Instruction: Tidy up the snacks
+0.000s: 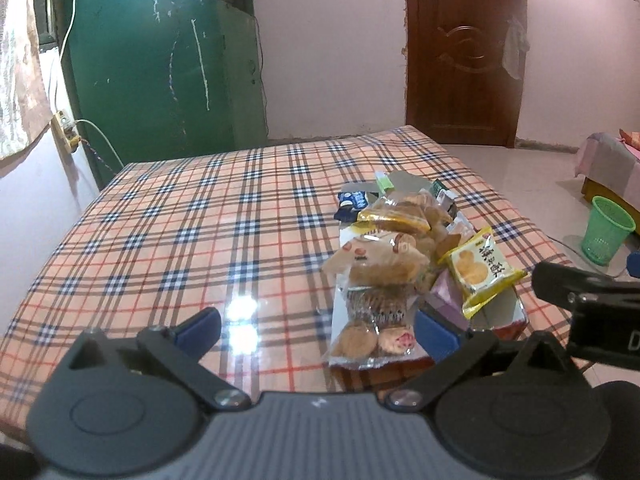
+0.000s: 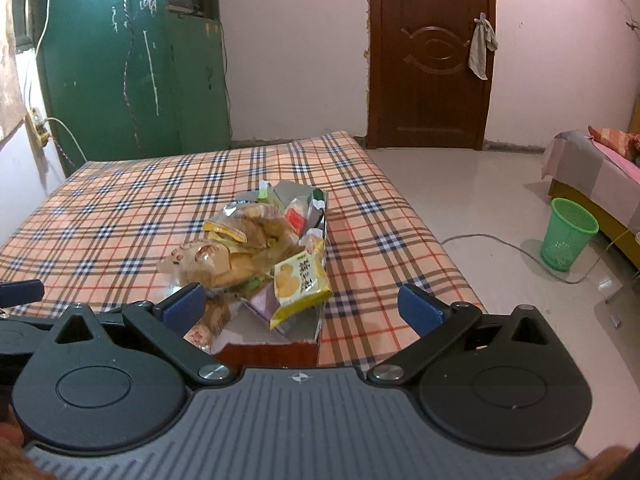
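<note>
A table [image 1: 168, 216] covered in a shiny orange, blue and red plaid cloth fills both views; on its right half, near the front edge, stands a long shallow box [image 2: 276, 350] with a reddish-brown outer wall and a grey inside, heaped with wrapped snacks [image 1: 384, 256]. A yellow biscuit packet [image 2: 298, 280] lies tilted on top at the near right of the heap; a clear bag of round cakes [image 1: 372, 308] hangs over the box's near left corner onto the cloth; a dark blue packet [image 1: 352, 202] lies at the far left of the pile, and whether it is inside the box or beside it cannot be told.

The left gripper [image 1: 318, 330] hovers low at the near end of the box, jaws spread wide and holding nothing; its right pad stands in front of the box's wall and hides part of it. The right gripper [image 2: 300, 306] is also spread wide and empty, its fingers straddling the near end of the box without touching it; its left pad covers part of the clear bag.

Behind the table stand a green metal door [image 1: 152, 52] and a brown wooden door [image 2: 430, 56] with a rag [image 2: 482, 46] hanging on it; a green mesh bin [image 2: 568, 234] stands on the pale floor beside a bed [image 2: 596, 160] cut off by the frame. Print on the packets is too small to read.
</note>
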{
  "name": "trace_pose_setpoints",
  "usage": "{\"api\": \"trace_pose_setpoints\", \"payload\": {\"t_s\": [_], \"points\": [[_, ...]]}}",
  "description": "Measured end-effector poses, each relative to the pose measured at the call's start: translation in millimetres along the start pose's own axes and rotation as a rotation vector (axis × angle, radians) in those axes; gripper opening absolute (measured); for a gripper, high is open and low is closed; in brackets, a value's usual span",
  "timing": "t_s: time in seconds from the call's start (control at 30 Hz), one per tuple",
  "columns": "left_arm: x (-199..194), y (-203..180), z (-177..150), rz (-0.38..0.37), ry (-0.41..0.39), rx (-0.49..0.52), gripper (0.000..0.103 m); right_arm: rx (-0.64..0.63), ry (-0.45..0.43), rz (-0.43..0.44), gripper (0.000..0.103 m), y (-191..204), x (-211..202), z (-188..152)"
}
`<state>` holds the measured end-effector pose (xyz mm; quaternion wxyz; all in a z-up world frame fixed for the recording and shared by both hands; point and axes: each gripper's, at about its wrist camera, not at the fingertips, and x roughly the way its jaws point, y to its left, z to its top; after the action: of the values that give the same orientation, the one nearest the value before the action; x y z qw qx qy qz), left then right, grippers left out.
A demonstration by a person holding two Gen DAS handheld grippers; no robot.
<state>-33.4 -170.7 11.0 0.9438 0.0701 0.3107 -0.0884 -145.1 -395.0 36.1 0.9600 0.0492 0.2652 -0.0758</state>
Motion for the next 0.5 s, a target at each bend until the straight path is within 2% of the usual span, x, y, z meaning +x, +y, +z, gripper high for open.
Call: {"api": "trace_pose_setpoints", "payload": {"t_s": [0.5], "points": [[-16.9, -2.6, -9.4, 0.028, -0.035, 0.003, 0.101, -0.013, -0.018, 0.010, 0.103, -6.3, -19.2, -16.1]]}}
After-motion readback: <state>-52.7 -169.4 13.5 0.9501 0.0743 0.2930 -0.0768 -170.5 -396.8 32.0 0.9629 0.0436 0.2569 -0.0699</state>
